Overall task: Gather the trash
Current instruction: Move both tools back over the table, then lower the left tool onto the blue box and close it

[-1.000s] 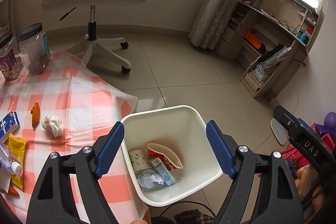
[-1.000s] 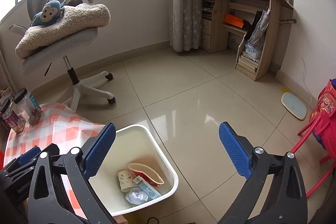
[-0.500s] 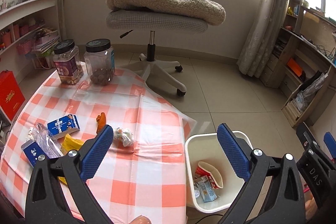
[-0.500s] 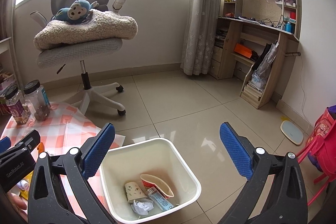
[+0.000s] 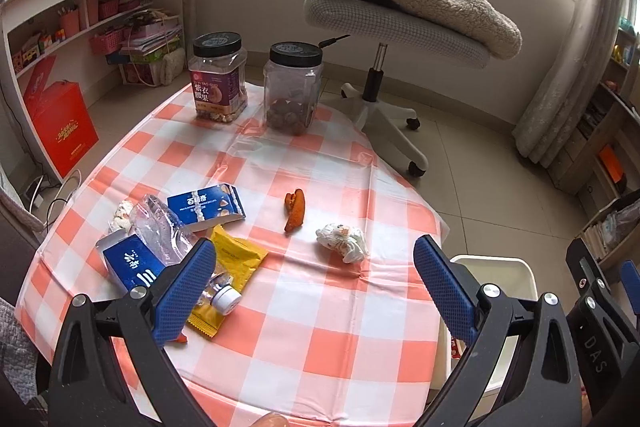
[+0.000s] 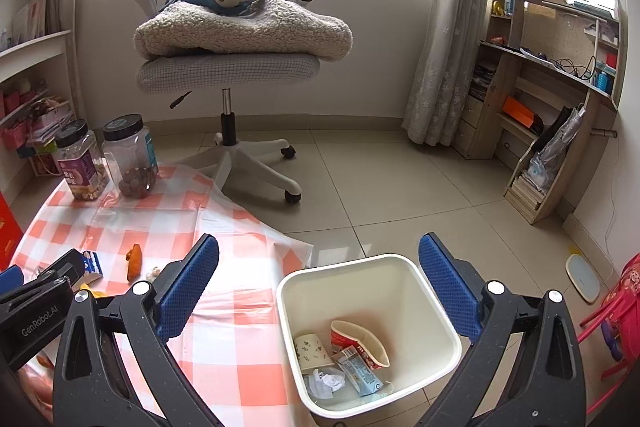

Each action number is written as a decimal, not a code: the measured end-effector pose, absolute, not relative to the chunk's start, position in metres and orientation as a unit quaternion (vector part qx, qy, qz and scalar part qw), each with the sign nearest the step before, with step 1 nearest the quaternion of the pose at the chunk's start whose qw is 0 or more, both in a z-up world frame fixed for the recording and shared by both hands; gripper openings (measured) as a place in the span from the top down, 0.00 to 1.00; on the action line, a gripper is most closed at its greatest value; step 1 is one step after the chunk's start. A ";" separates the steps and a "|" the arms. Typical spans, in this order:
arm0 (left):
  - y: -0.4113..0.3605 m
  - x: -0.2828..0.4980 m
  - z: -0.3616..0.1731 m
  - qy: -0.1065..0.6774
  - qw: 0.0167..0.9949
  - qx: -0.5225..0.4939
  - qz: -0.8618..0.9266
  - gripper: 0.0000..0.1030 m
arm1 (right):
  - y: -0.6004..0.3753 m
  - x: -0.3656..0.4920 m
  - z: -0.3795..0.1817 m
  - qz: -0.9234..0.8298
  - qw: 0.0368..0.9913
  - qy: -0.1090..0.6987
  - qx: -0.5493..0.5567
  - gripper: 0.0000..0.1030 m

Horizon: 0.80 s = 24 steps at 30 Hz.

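Observation:
My left gripper (image 5: 314,279) hangs open and empty over the checked tablecloth (image 5: 304,331). Ahead of it lie a crumpled white tissue (image 5: 343,242), an orange peel (image 5: 295,209), a yellow wrapper (image 5: 230,277), a crushed clear bottle (image 5: 168,239) and two blue cartons (image 5: 206,205) (image 5: 134,267). My right gripper (image 6: 318,283) is open and empty above the white bin (image 6: 362,331), which stands on the floor beside the table and holds a paper cup, a red bowl, a carton and crumpled paper. The bin's rim (image 5: 496,263) shows at the right in the left wrist view.
Two black-lidded jars (image 5: 218,83) (image 5: 294,89) stand at the table's far edge. An office chair (image 6: 230,67) with a blanket and a plush monkey is behind it. Shelves (image 5: 80,27) line the left wall; a wooden desk (image 6: 552,115) stands at the right.
Both grippers have swung left from above the bin toward the table. The left one opened wider, and the table litter now fills its view.

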State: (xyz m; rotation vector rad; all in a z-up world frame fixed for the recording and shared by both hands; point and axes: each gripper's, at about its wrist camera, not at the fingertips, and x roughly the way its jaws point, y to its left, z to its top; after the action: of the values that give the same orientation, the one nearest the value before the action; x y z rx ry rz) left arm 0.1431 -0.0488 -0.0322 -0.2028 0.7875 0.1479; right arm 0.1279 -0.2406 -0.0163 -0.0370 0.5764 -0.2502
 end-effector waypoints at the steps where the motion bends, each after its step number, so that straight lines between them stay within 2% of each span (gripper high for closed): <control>1: -0.041 0.143 -0.033 0.386 0.913 -0.104 0.080 0.07 | -0.234 0.130 -0.017 -0.117 0.951 0.286 -0.019 0.07; 10: 0.055 0.142 -0.064 0.434 0.861 -0.178 0.196 0.07 | -0.178 0.152 -0.026 -0.072 0.947 0.312 -0.018 0.07; 16: 0.137 0.132 -0.124 0.503 0.760 -0.319 0.258 0.07 | -0.140 0.165 -0.040 -0.041 0.940 0.336 -0.040 0.07; 24: 0.177 0.136 -0.170 0.521 0.718 -0.417 0.197 0.08 | -0.101 0.189 -0.068 0.041 0.918 0.392 -0.053 0.07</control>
State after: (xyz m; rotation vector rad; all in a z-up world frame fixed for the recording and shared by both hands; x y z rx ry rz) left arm 0.1355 0.1774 -0.1704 -0.9235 1.1528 0.4349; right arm 0.1886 -0.1008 -0.0679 -0.1090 0.8062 0.0850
